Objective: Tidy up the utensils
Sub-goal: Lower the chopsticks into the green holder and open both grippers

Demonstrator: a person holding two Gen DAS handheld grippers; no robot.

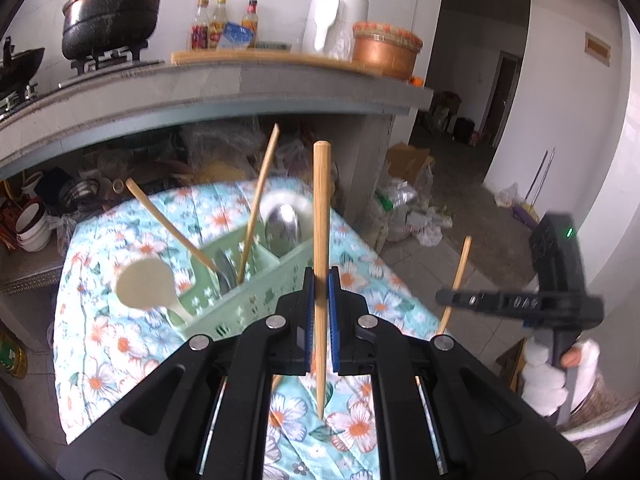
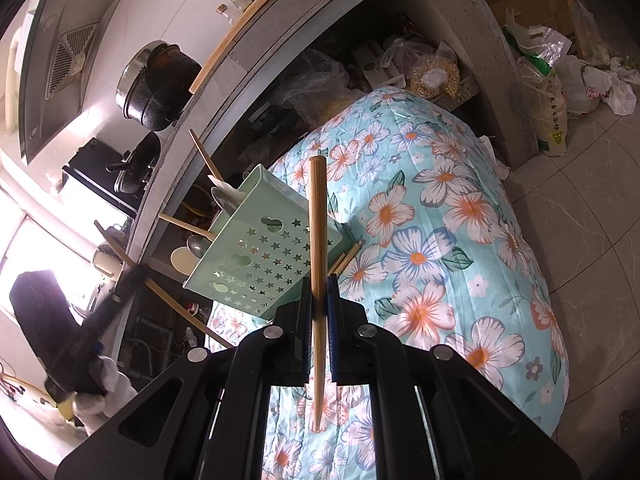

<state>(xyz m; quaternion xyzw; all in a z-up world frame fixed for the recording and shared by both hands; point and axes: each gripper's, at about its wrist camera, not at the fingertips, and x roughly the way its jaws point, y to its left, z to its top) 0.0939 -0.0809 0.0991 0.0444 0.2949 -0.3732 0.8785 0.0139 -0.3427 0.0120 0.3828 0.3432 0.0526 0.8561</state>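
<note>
My left gripper point(image 1: 321, 280) is shut on a wooden chopstick point(image 1: 321, 220) that stands nearly upright over the floral cloth point(image 1: 120, 340). Just beyond it is a pale green caddy point(image 1: 256, 296) holding two chopsticks, metal spoons point(image 1: 282, 228) and a white spoon point(image 1: 146, 284). To the right, my right gripper point(image 1: 456, 296) is shut on another chopstick point(image 1: 460, 268). In the right wrist view, that gripper point(image 2: 319, 284) clamps its chopstick point(image 2: 317, 240) in front of the star-punched caddy point(image 2: 260, 256). The blurred left gripper point(image 2: 128, 276) and its chopstick point(image 2: 188, 314) show at left. Loose chopsticks point(image 2: 346, 258) lie on the cloth beside the caddy.
A concrete counter point(image 1: 240, 88) overhangs the far side, carrying a black pot point(image 1: 112, 16), bottles and a white appliance. Bowls point(image 1: 32, 224) and bags fill the space beneath it. Sacks and a cardboard box point(image 2: 540, 4) sit on the tiled floor to the right.
</note>
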